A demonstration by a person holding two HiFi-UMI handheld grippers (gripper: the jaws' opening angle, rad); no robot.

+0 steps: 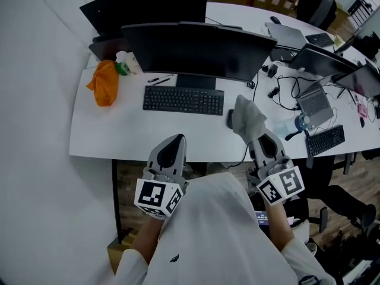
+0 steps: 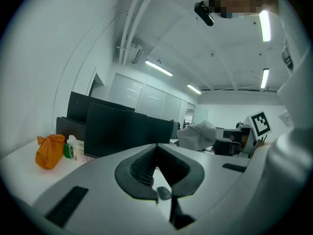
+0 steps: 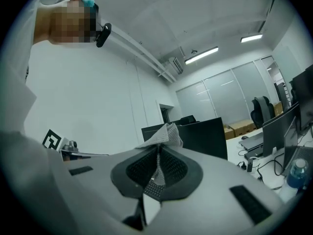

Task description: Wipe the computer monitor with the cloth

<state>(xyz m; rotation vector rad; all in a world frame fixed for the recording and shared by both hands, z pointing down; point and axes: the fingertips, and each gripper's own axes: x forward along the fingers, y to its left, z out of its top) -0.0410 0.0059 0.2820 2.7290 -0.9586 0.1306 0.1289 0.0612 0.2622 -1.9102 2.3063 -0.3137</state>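
Head view gives us little print to read: the only clear marks are the square black-and-white markers on each tool's cube, and a small dark emblem on the person's white garment is too small to make out.

Both forearms, in white sleeves, rise from the bottom edge. They hold the left tool [image 1: 173, 140] and the right tool [image 1: 256, 136] side by side over the near edge of the white worktop [image 1: 119, 129], both pointing toward the dark monitor [image 1: 202, 51].

The right tool is clenched on a grey cloth [image 1: 246, 119]. The cloth stands up from the tool's tips and covers them from above. In the right gripper view the ribbed jaws of the right tool [image 3: 159, 151] pinch a strip of the cloth [image 3: 164, 135], whose loose end fans out above them. The monitor [image 3: 205, 136] sits beyond, apart from the cloth.

In the left gripper view the left tool [image 2: 156, 148] has its jaws pressed together with nothing between them. Ahead of it stands the monitor [image 2: 127, 129]. The cloth [image 2: 198, 133] shows to its right, and an orange bag [image 2: 49, 151] sits off to its left.

A black keyboard [image 1: 183, 100] lies between the tools and the monitor. A dark object just beside the cloth is half covered by it, and we cannot tell what it is.
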